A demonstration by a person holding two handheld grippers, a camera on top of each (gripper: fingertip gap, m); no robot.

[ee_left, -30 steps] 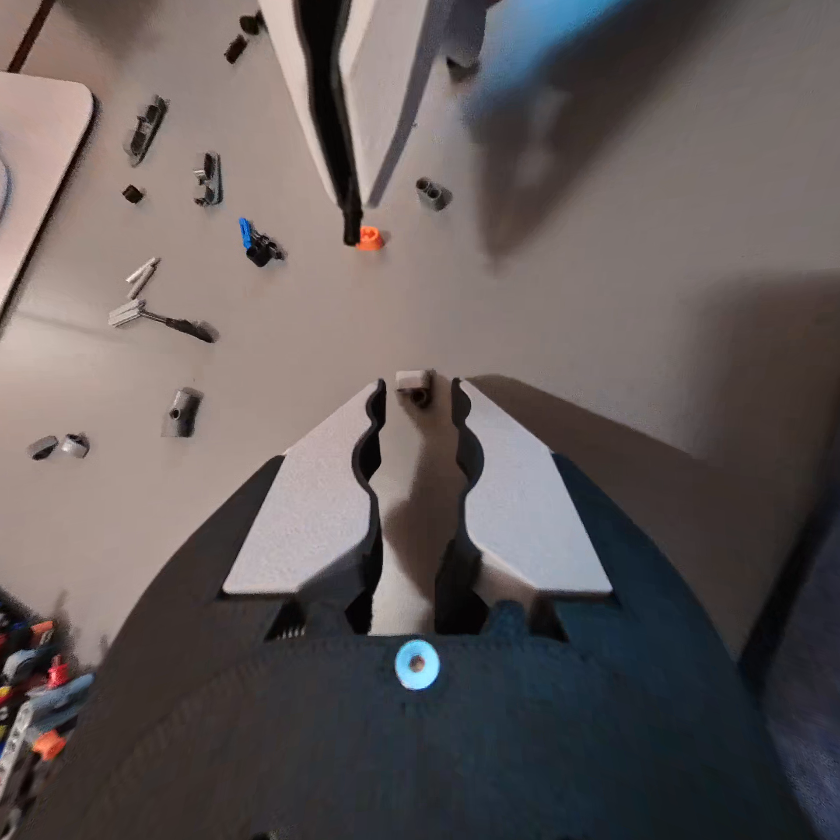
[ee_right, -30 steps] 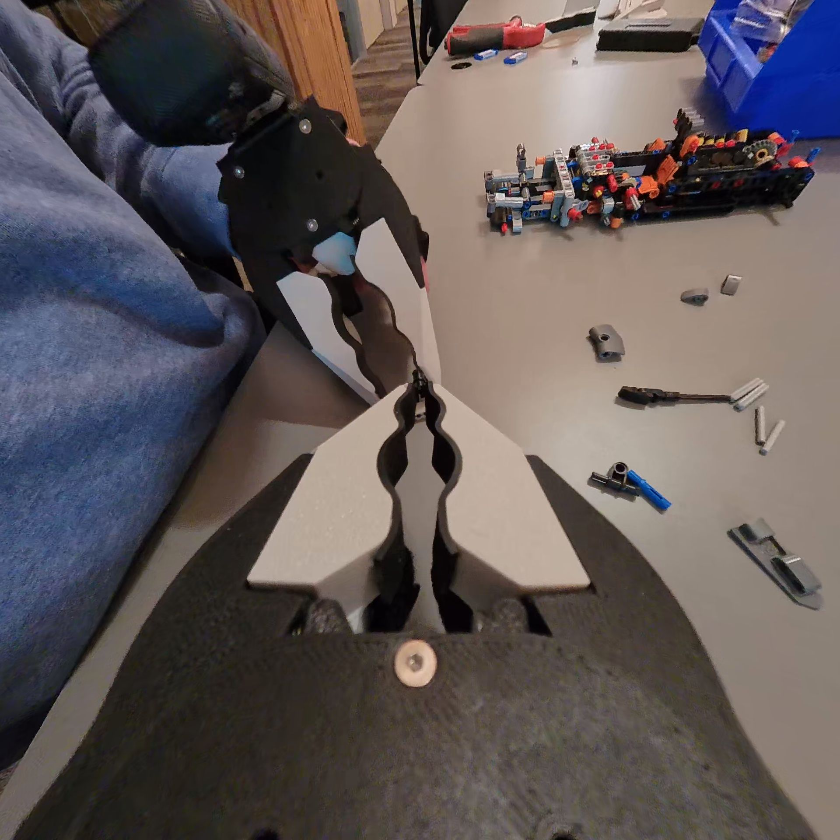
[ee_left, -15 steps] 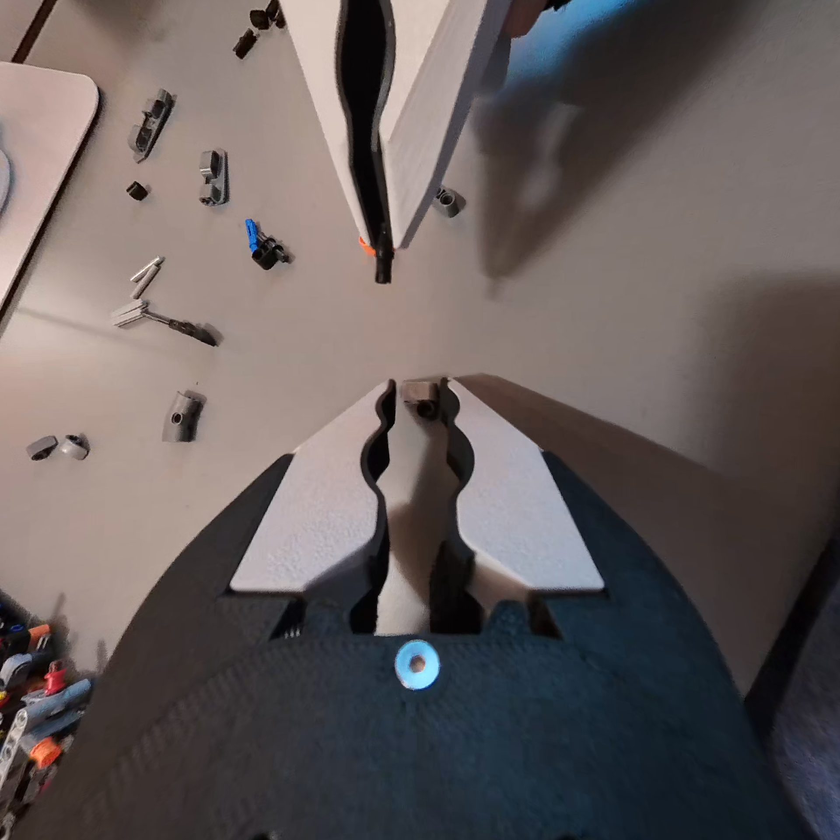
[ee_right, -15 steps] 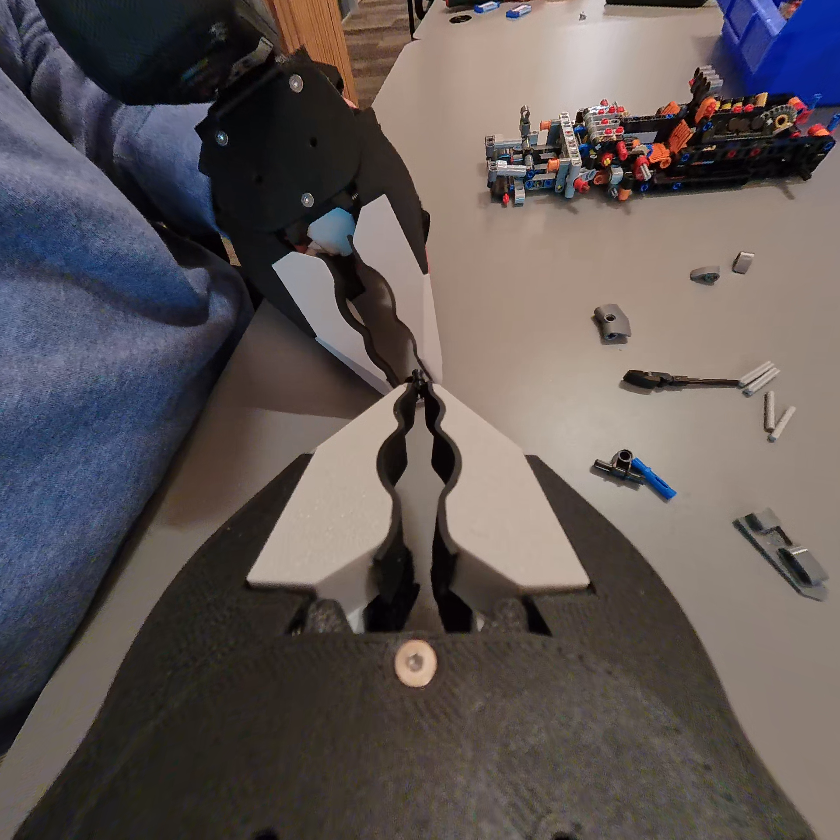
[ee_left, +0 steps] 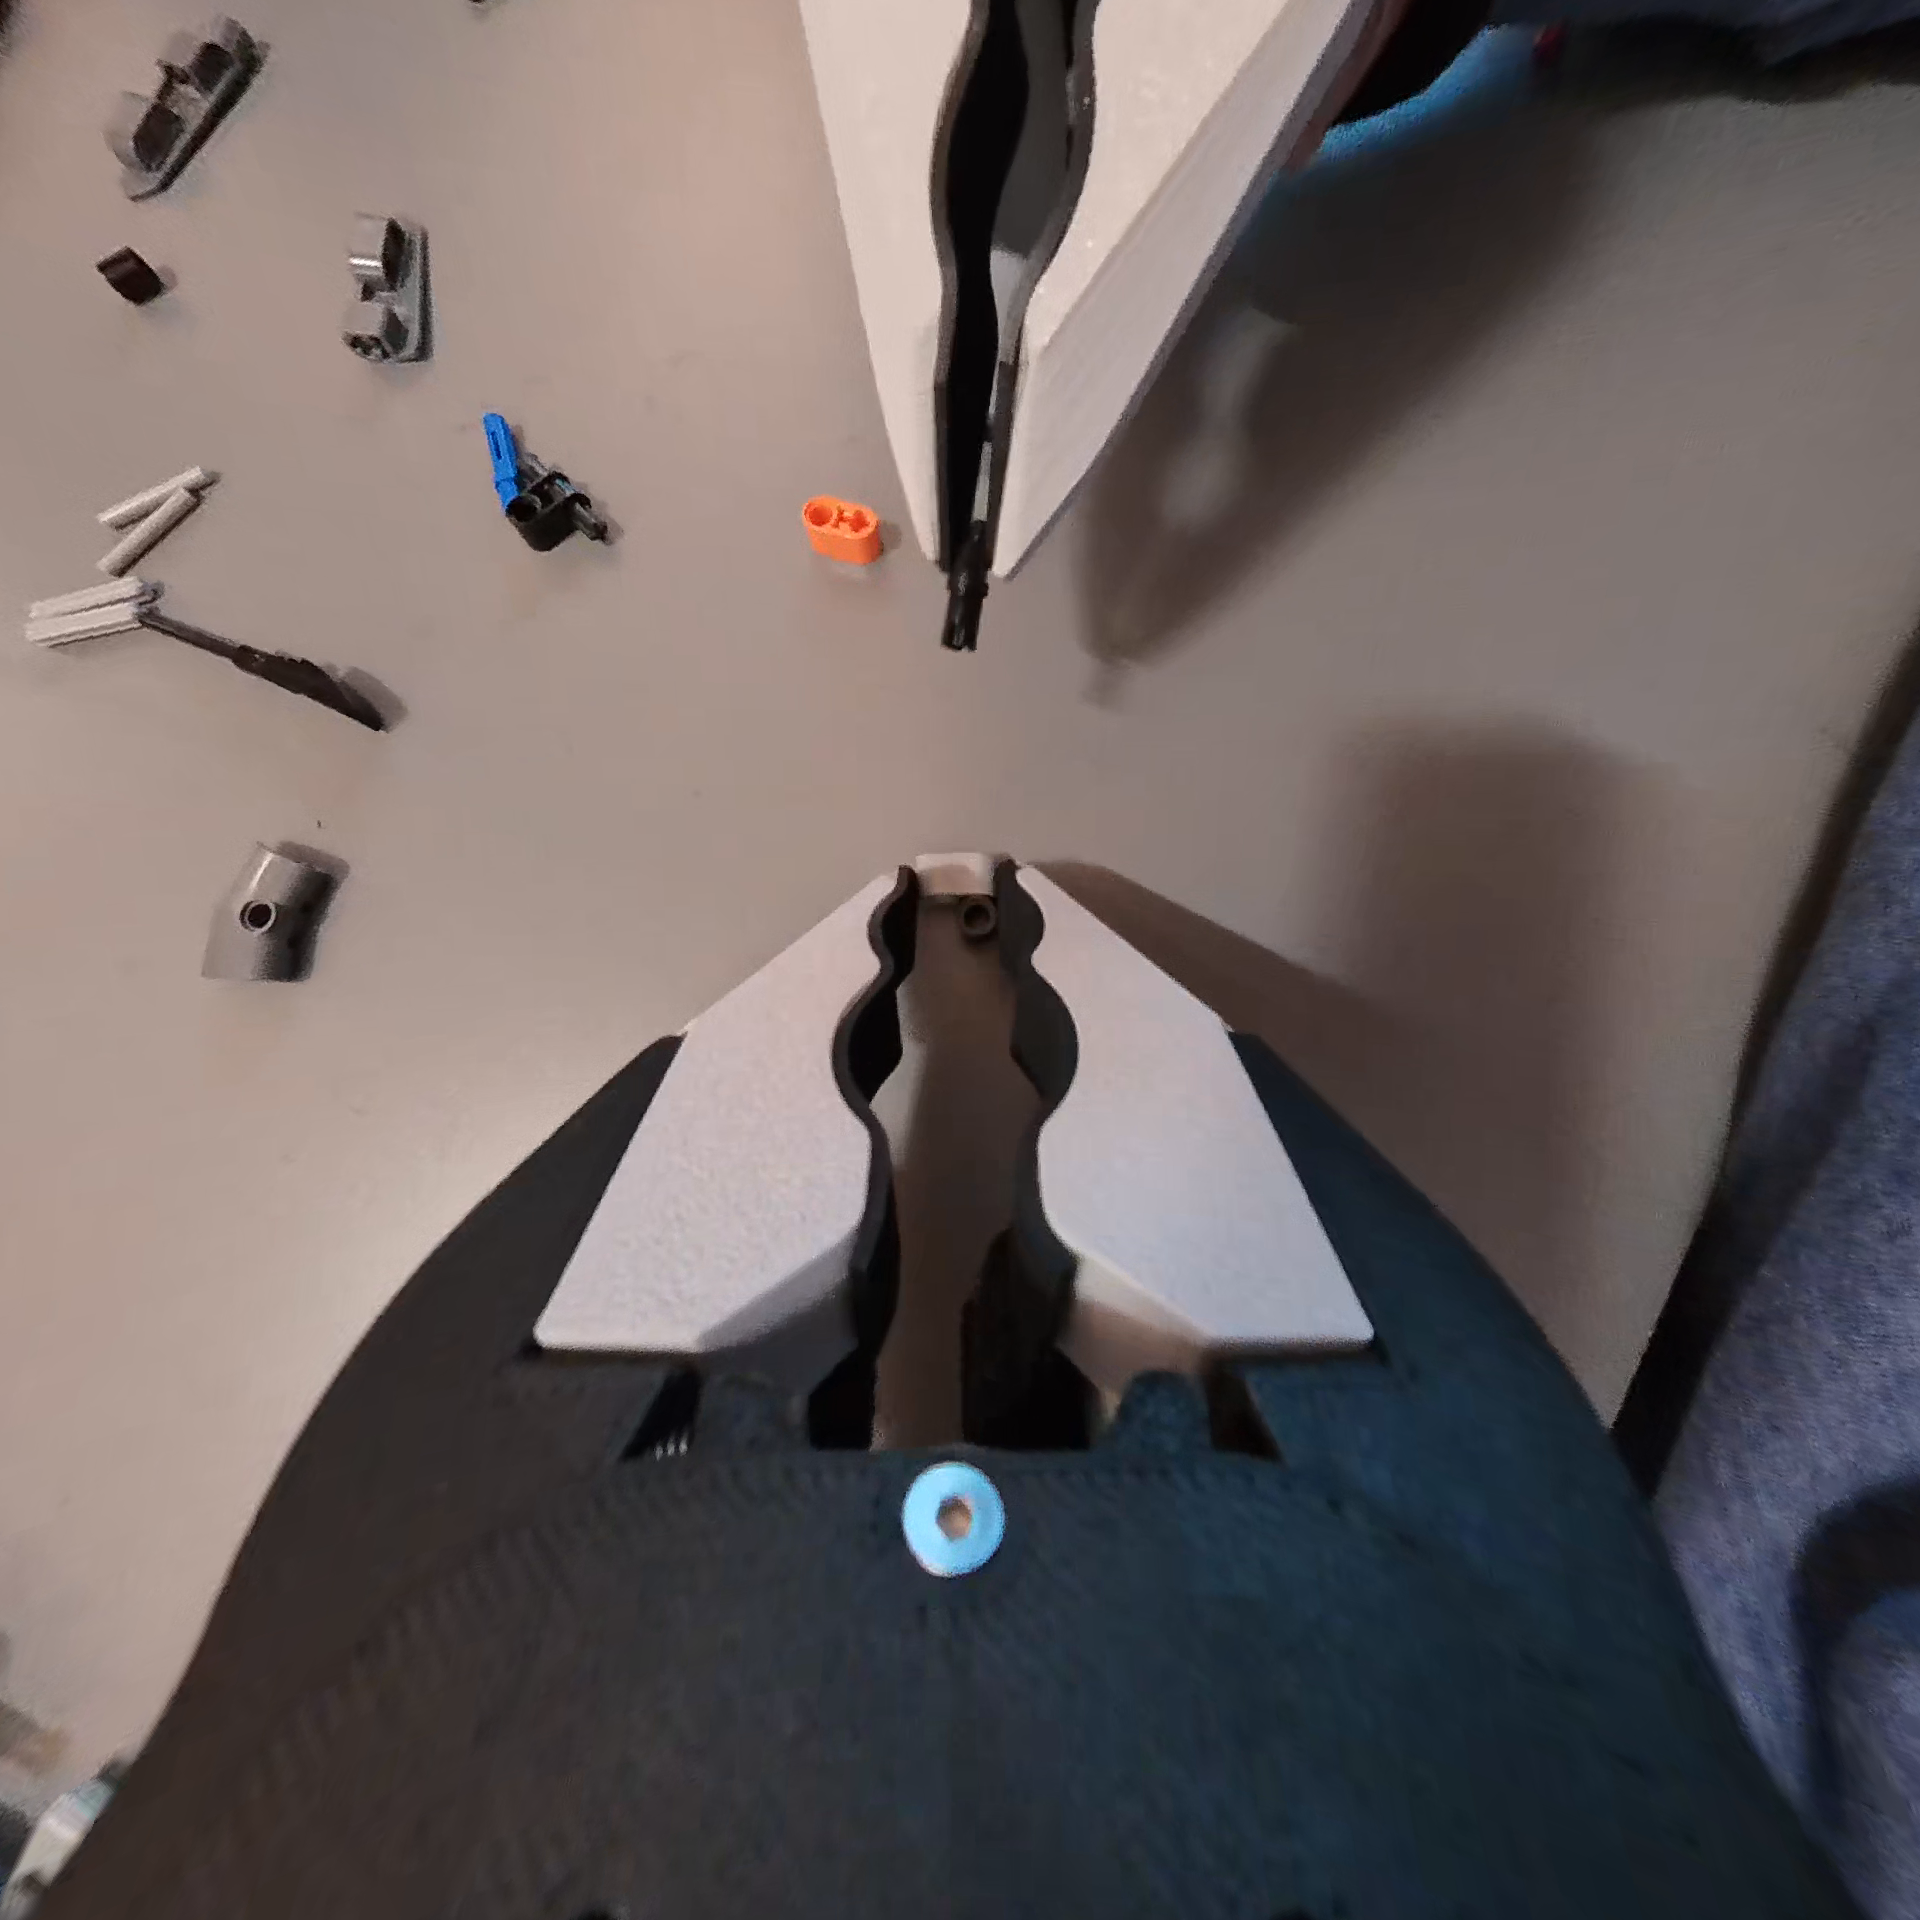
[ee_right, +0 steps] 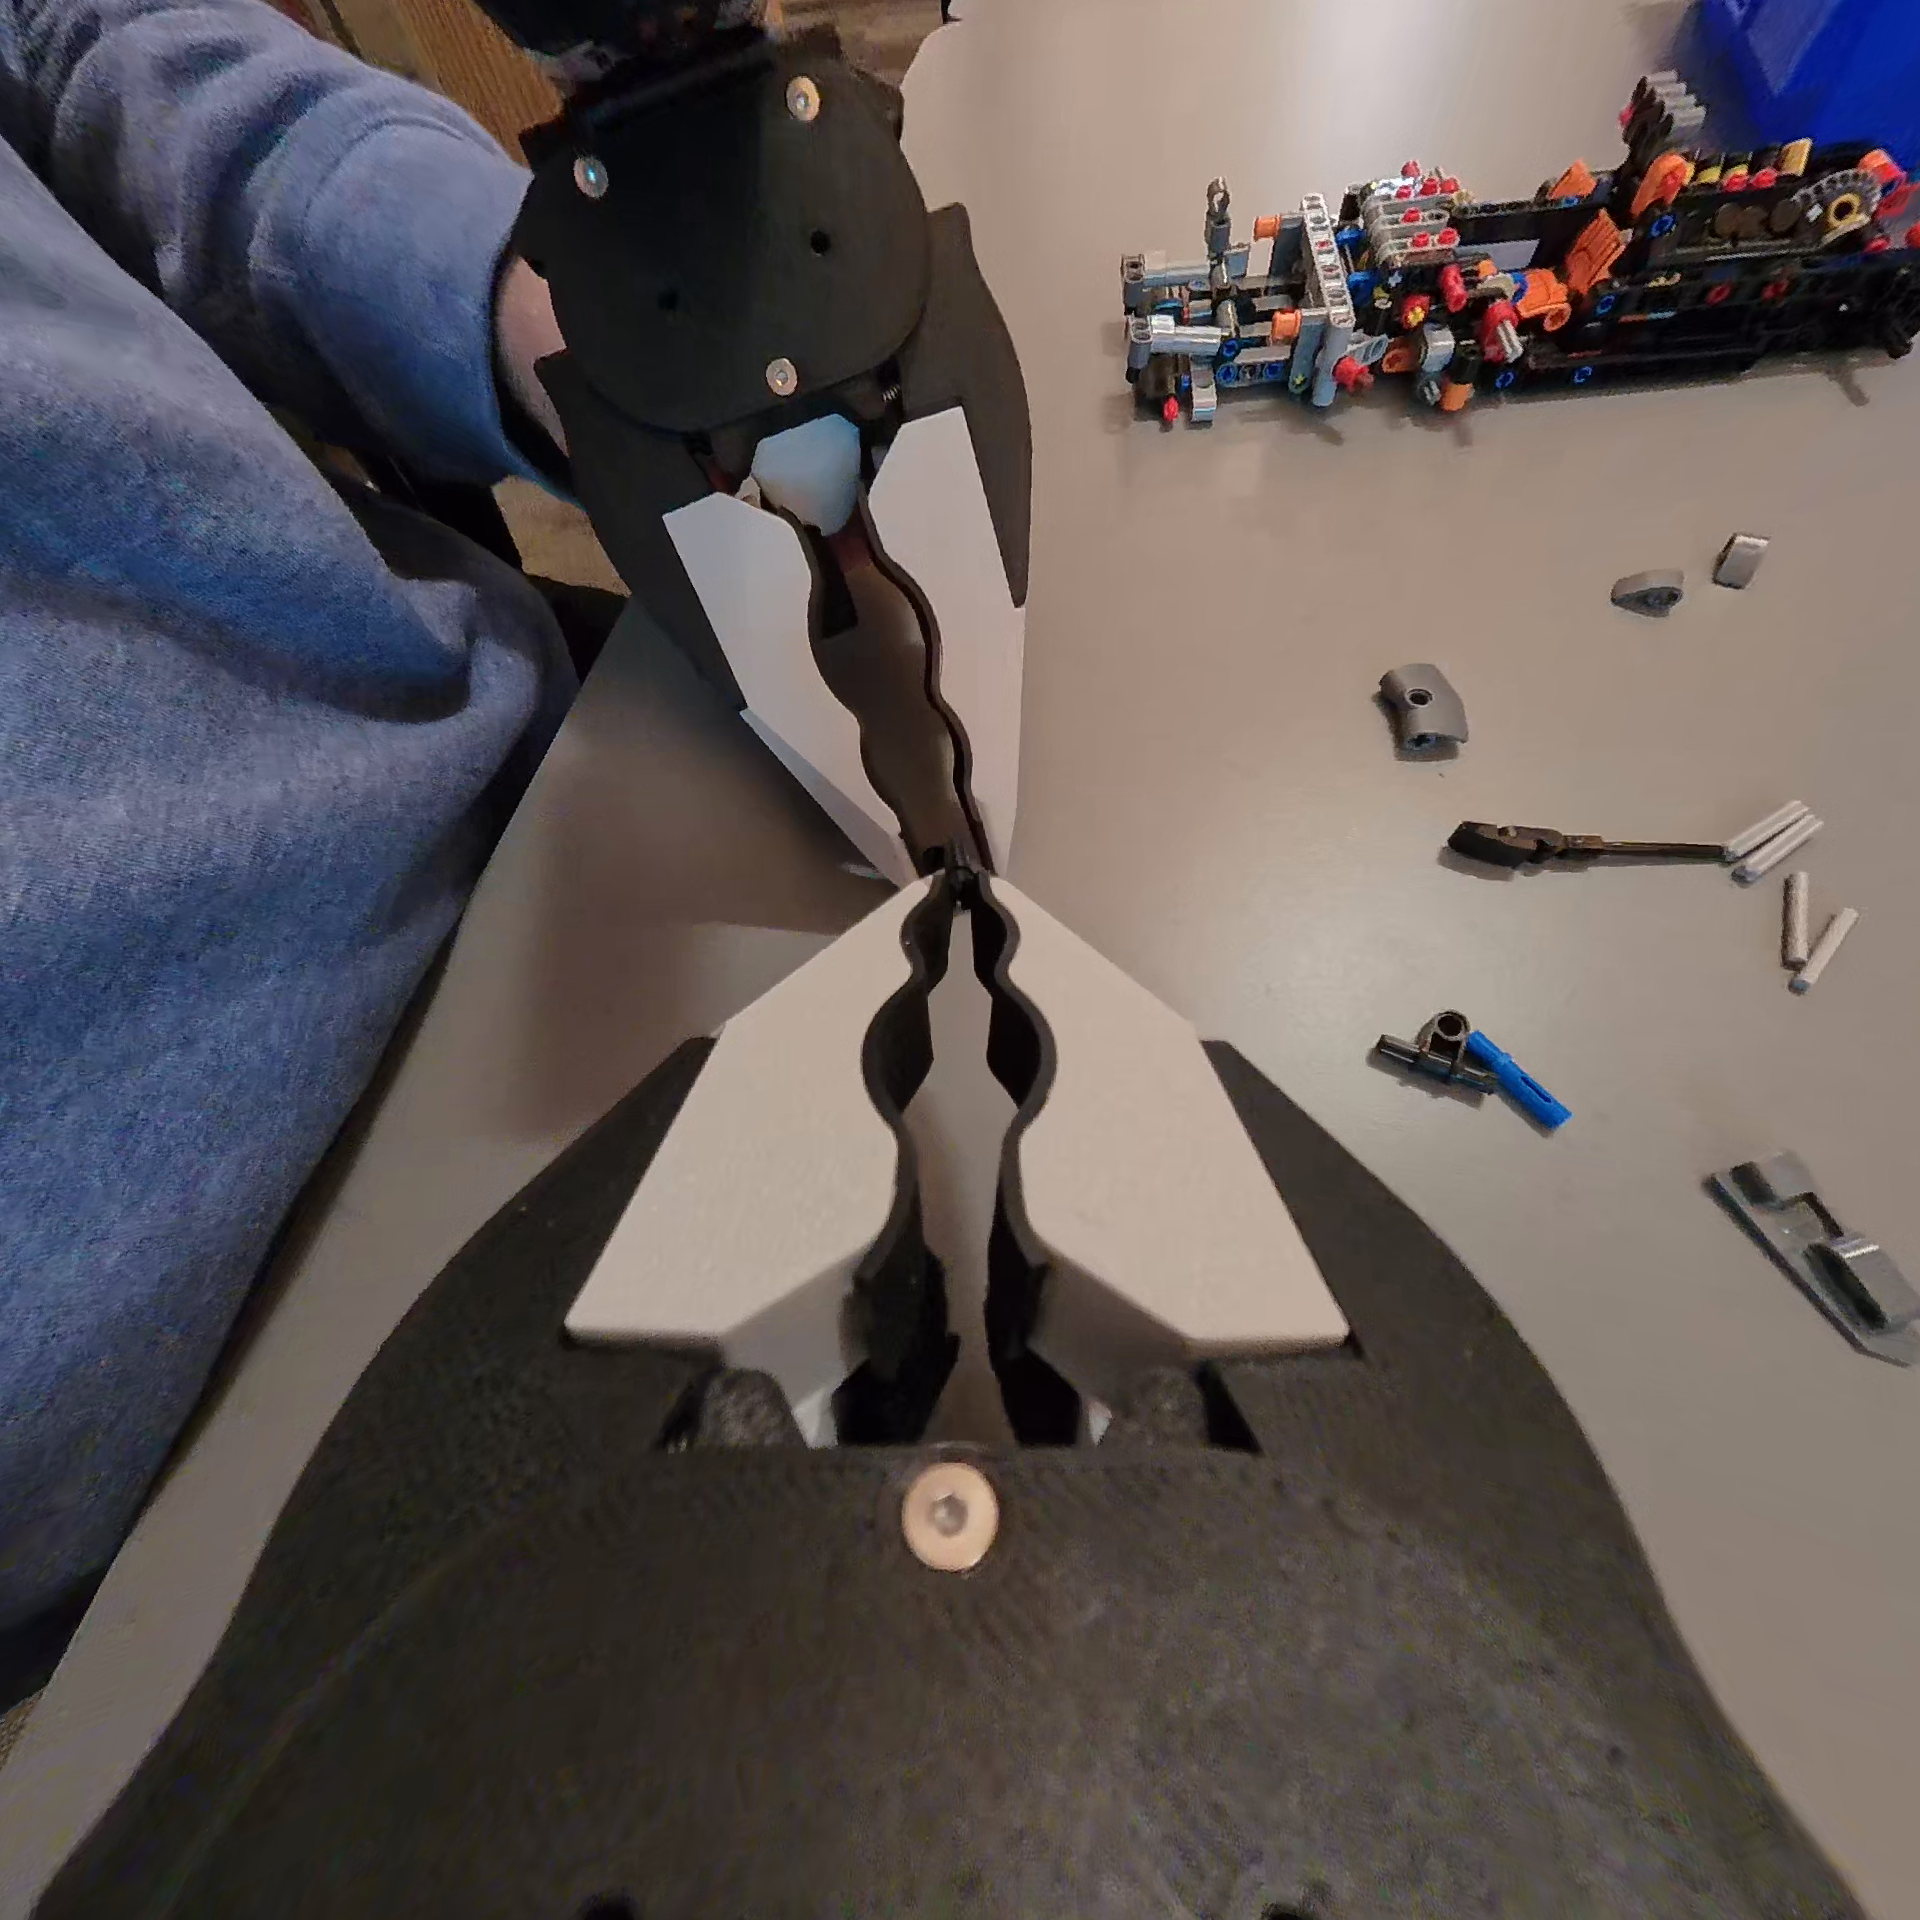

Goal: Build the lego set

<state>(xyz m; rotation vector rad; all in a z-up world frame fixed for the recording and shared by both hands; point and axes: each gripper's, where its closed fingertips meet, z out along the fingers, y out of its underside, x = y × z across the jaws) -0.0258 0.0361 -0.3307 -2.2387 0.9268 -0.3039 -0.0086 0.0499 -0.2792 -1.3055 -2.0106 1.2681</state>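
Note:
My left gripper [ee_left: 958, 883] is shut on a small grey lego piece [ee_left: 954, 871] with a round hole, held just above the grey table [ee_left: 1351, 520]. My right gripper [ee_right: 961, 891] is shut on a thin black pin [ee_right: 958, 871] that sticks out past its tips. In the left wrist view the right gripper [ee_left: 966, 551] comes down from the top, and the black pin [ee_left: 964, 608] points at the grey piece with a short gap between them. In the right wrist view the left gripper [ee_right: 940, 852] faces mine, tips almost meeting.
A long, partly built lego model [ee_right: 1507, 301] lies at the back right. Loose parts lie to the right: a blue pin on a black connector [ee_right: 1475, 1060], a black axle piece [ee_right: 1590, 847], a grey curved piece [ee_right: 1423, 707], a grey panel [ee_right: 1818, 1257]. An orange piece [ee_left: 842, 528] lies beside the right gripper. A blue sleeve [ee_right: 208, 727] fills the left. The grippers' ends are close to 6 centimeters from one another. My right tips are roughly 15 centimeters from the grey panel [ee_right: 1818, 1257]. The left camera catches it too, in the left wrist view [ee_left: 397, 284].
My left gripper has closed on the grey piece. The right gripper with the black pin has moved nearer to the left gripper's tips, uncovering the orange piece.

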